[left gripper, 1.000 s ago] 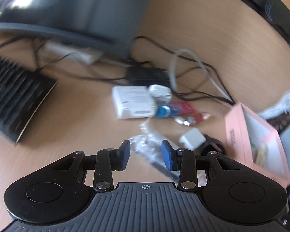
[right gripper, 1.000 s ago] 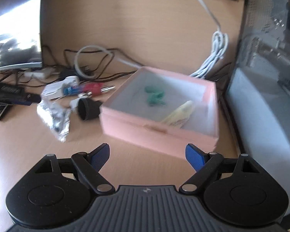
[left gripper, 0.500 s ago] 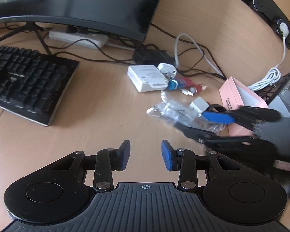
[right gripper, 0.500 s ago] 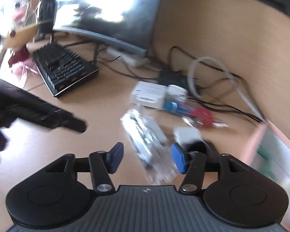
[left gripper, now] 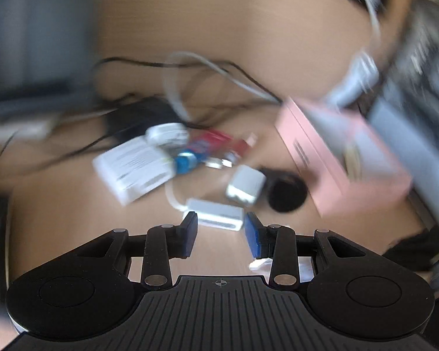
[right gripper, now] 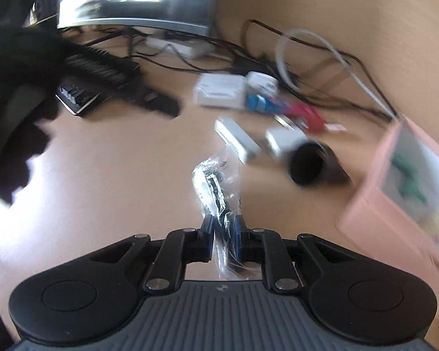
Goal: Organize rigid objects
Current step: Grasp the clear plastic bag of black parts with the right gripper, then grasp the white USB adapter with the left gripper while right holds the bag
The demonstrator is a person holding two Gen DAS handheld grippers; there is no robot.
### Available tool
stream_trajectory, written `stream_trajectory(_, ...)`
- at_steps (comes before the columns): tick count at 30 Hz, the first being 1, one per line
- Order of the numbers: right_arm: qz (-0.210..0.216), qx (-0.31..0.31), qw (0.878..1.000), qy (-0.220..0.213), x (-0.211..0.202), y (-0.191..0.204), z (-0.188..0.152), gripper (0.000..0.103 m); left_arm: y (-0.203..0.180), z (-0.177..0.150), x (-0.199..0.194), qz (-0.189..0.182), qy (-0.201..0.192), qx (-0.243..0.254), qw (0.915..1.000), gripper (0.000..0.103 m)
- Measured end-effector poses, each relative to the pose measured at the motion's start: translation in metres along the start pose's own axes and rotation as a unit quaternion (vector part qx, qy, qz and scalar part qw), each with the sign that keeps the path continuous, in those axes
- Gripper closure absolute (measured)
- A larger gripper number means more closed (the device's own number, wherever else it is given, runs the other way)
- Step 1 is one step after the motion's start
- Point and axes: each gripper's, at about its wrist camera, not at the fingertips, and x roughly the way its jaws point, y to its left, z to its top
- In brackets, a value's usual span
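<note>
Right gripper [right gripper: 224,235]: fingers clamped on a clear plastic bag [right gripper: 216,184] with dark contents; the bag sticks up and forward from between the blue pads, above the wooden table [right gripper: 117,169]. Left gripper [left gripper: 221,234]: fingers partly apart, nothing between them, hovering just in front of a flat white adapter [left gripper: 216,213] with a short white lead. Both views are motion-blurred, so small detail is uncertain. Beyond the adapter, in the left wrist view: a white cube-shaped plug [left gripper: 245,185], a black round cap-like object [left gripper: 285,193] just beside it, a larger white box [left gripper: 134,169], a blue and red tube-like item [left gripper: 207,149], and a white plug [left gripper: 168,134] near tangled cables. A pink open box [left gripper: 316,158] sits to the right of this cluster; in the right wrist view something green [right gripper: 409,181] lies inside it. Also in the right wrist view, at upper left: a black keyboard [right gripper: 82,93], the lower edge of a monitor [right gripper: 137,0], and a dark blurred shape that I cannot identify with certainty.
</note>
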Motion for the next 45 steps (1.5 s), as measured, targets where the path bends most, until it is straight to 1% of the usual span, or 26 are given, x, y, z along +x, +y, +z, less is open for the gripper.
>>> stream_trajectory(2,-0.009,0.013,1.000,0.002,-0.010,-0.009,-0.011,0.089,-0.008,0.008,0.017,-0.001,0.019,0.058,0.9981,0.064)
stream_trajectory(3,-0.015,0.019,1.000,0.003,-0.014,-0.013,-0.016,0.089,-0.009,0.011,0.023,-0.003,0.026,0.078,0.9966,0.064)
stream_trajectory(4,-0.021,0.025,0.999,0.003,-0.019,-0.017,-0.022,0.089,-0.009,0.013,0.028,-0.008,0.031,0.088,0.9956,0.064)
stream_trajectory(5,-0.028,0.032,0.999,0.002,-0.023,-0.021,-0.027,0.089,-0.007,0.016,0.034,-0.018,0.039,0.089,0.9951,0.064)
stream_trajectory(7,-0.039,0.047,0.998,0.001,-0.031,-0.028,-0.035,0.089,0.000,0.020,0.044,-0.044,0.059,0.075,0.9945,0.064)
stream_trajectory(10,-0.046,0.081,0.996,-0.003,-0.041,-0.039,-0.050,0.089,0.006,0.022,0.049,-0.070,0.061,0.050,0.9945,0.067)
stream_trajectory(13,-0.047,0.106,0.993,-0.008,-0.049,-0.044,-0.063,0.089,0.007,0.018,0.046,-0.095,0.068,0.033,0.9926,0.067)
stream_trajectory(15,-0.047,0.116,0.992,-0.011,-0.054,-0.047,-0.069,0.089,0.003,0.011,0.042,-0.097,0.070,0.039,0.9920,0.068)
stream_trajectory(17,-0.046,0.118,0.992,-0.014,-0.057,-0.048,-0.073,0.089,-0.003,0.002,0.039,-0.096,0.082,0.047,0.9909,0.068)
stream_trajectory(21,-0.042,0.118,0.992,-0.014,-0.054,-0.049,-0.072,0.086,-0.017,-0.018,0.032,-0.091,0.093,0.068,0.9892,0.068)
stream_trajectory(24,-0.044,0.112,0.993,-0.009,-0.052,-0.047,-0.073,0.083,-0.023,-0.028,0.023,-0.101,0.088,0.069,0.9886,0.068)
stream_trajectory(26,-0.044,0.109,0.993,-0.006,-0.049,-0.046,-0.074,0.083,-0.022,-0.028,0.015,-0.099,0.074,0.067,0.9901,0.067)
stream_trajectory(29,-0.045,0.108,0.993,-0.003,-0.045,-0.044,-0.075,0.079,-0.009,-0.019,0.007,-0.068,0.044,0.040,0.9959,0.068)
stream_trajectory(30,-0.045,0.111,0.993,-0.002,-0.044,-0.045,-0.076,0.076,-0.003,-0.014,0.006,-0.054,0.034,0.024,0.9977,0.068)
stream_trajectory(32,-0.048,0.119,0.992,-0.005,-0.043,-0.044,-0.077,0.075,0.010,-0.002,0.008,-0.031,0.016,-0.016,0.9993,0.068)
stream_trajectory(35,-0.052,0.140,0.989,-0.008,-0.043,-0.043,-0.078,0.071,0.021,0.012,0.017,-0.024,0.006,-0.062,0.9978,0.068)
stream_trajectory(36,-0.051,0.150,0.987,-0.010,-0.044,-0.043,-0.078,0.067,0.023,0.015,0.021,-0.025,0.006,-0.069,0.9973,0.068)
stream_trajectory(38,-0.053,0.171,0.984,-0.016,-0.044,-0.041,-0.080,0.062,0.025,0.021,0.032,-0.030,0.007,-0.076,0.9967,0.068)
stream_trajectory(40,-0.060,0.182,0.981,-0.020,-0.044,-0.037,-0.080,0.055,0.027,0.025,0.043,-0.037,0.006,-0.065,0.9972,0.068)
stream_trajectory(43,-0.080,0.171,0.982,-0.018,-0.041,-0.026,-0.079,0.049,0.028,0.028,0.056,-0.034,0.020,-0.042,0.9983,0.068)
stream_trajectory(45,-0.088,0.160,0.983,-0.014,-0.041,-0.020,-0.079,0.045,0.030,0.025,0.062,-0.036,0.037,-0.049,0.9975,0.068)
